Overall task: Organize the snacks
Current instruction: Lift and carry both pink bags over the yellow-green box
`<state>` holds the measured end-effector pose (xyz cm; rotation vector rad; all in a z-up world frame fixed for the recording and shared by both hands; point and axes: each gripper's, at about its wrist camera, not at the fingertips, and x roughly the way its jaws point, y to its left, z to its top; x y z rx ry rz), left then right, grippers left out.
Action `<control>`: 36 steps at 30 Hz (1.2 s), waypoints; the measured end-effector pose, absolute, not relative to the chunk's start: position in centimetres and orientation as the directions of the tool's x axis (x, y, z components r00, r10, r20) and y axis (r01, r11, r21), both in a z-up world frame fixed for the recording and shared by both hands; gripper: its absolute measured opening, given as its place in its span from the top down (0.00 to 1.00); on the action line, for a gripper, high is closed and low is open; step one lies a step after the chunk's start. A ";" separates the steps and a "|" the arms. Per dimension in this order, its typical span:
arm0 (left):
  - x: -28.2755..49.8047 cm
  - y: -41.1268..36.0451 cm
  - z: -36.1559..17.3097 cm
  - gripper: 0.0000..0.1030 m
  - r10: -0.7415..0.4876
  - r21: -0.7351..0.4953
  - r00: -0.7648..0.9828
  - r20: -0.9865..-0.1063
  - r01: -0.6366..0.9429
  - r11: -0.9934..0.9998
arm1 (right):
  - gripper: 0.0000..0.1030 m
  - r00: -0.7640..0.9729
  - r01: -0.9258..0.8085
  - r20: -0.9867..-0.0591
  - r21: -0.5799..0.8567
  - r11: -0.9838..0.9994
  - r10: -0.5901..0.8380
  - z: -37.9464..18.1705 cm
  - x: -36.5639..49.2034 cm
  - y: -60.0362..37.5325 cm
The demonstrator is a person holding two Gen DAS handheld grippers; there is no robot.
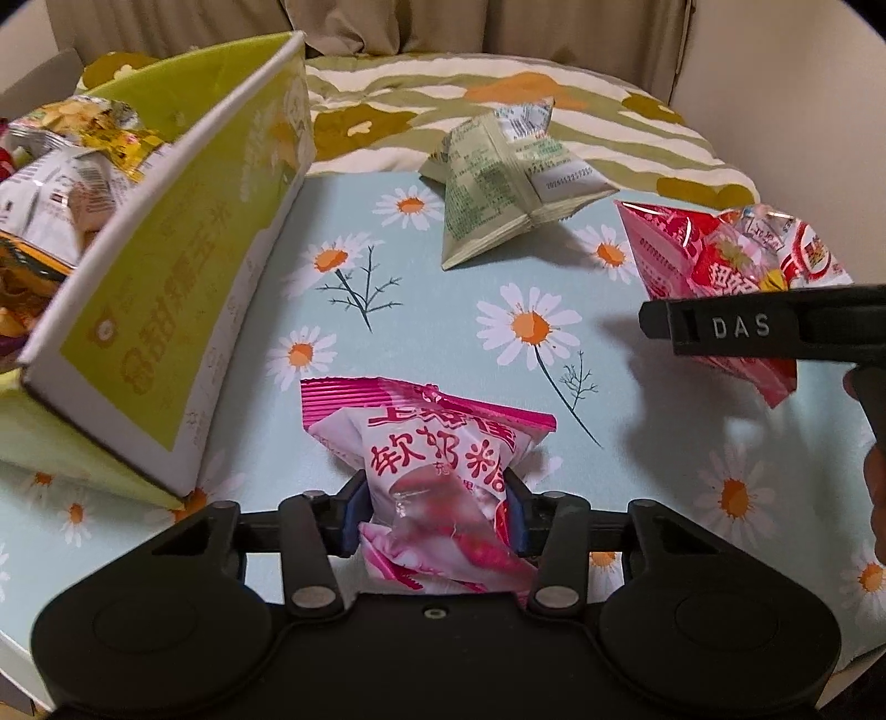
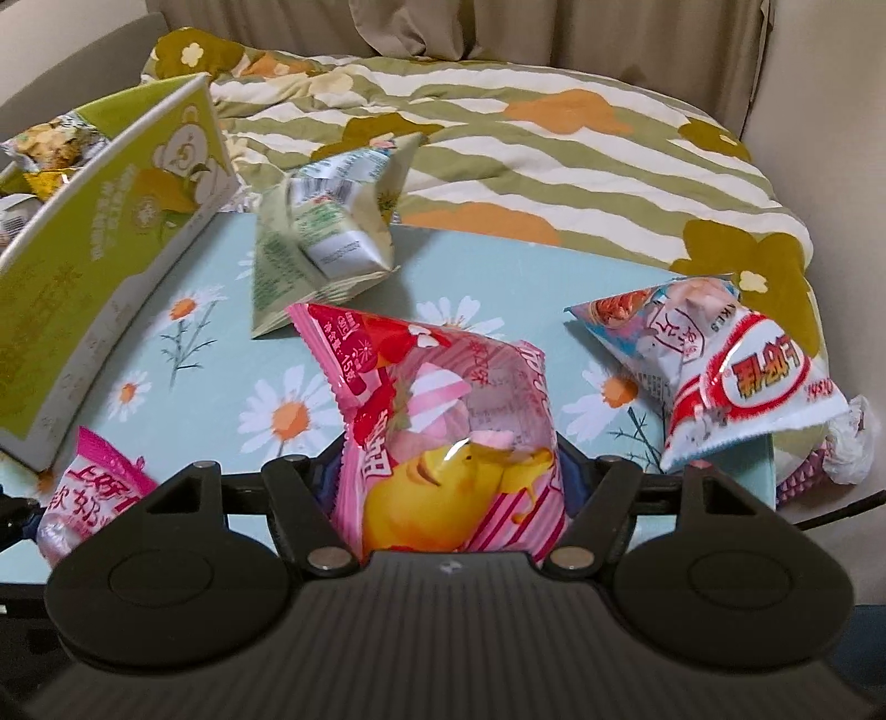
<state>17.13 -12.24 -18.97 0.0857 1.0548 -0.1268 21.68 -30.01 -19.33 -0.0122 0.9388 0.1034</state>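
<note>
bg: daisy-print tabletop (image 1: pixel 443 354) | striped floral quilt (image 2: pixel 554 166) behind | beige curtain (image 2: pixel 454 27) at back

Green box (image 1: pixel 166 288) cut off left; crumpled wrapper (image 2: pixel 847 443) half hidden.

a home bedroom: flower-print quilt (image 2: pixel 498 166) on a bed beside a daisy-patterned table (image 1: pixel 443 310), curtains (image 2: pixel 443 27) behind
</note>
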 end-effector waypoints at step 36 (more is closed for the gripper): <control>20.3 5.0 -3.2 0.00 -0.100 -0.041 0.744 -0.661 0.097 0.994 | 0.18 0.762 -0.189 -0.604 0.136 0.972 0.233 -1.5 21.8 -13.3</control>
